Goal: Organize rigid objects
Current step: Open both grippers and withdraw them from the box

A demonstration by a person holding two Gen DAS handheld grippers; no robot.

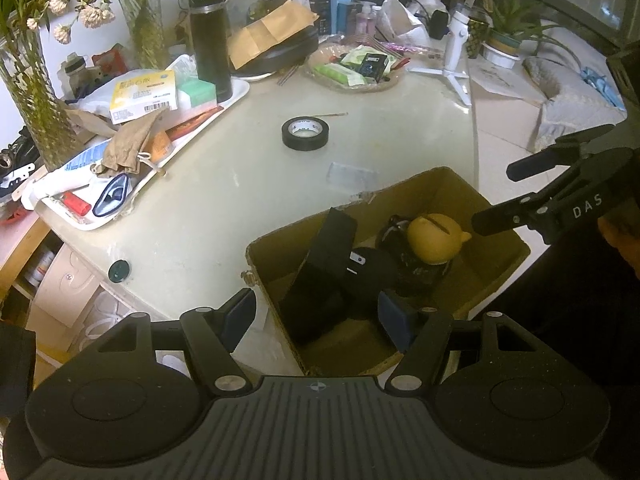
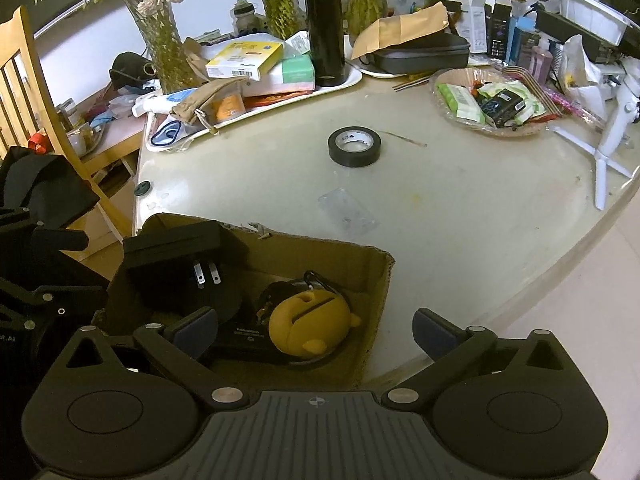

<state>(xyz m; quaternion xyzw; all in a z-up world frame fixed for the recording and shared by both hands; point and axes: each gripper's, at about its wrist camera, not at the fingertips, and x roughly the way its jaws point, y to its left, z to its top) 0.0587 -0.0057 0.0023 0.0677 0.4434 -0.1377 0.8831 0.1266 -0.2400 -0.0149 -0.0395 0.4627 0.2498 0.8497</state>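
An open cardboard box (image 1: pixel 432 184) (image 2: pixel 320 252) stands at the table's near edge. In it lie a yellow duck-shaped case (image 1: pixel 434 240) (image 2: pixel 308 324), a black box (image 1: pixel 332 248) (image 2: pixel 176 248) and a black plug (image 2: pixel 208 272). My left gripper (image 1: pixel 318 322) is half open and straddles the box's left wall, with no pad touching anything. My right gripper (image 2: pixel 314 330) (image 1: pixel 496 198) hangs wide open just above the yellow case and is clear of it. A black tape roll (image 1: pixel 306 133) (image 2: pixel 354 146) lies on the table beyond the box.
A clear plastic piece (image 2: pixel 348 212) and a small dark cap (image 2: pixel 142 189) lie on the table. A cluttered white tray (image 1: pixel 236 92), black flask (image 2: pixel 324 24), basket of packets (image 2: pixel 488 100) and white tripod (image 2: pixel 612 132) line the back. A wooden chair (image 2: pixel 28 80) stands left.
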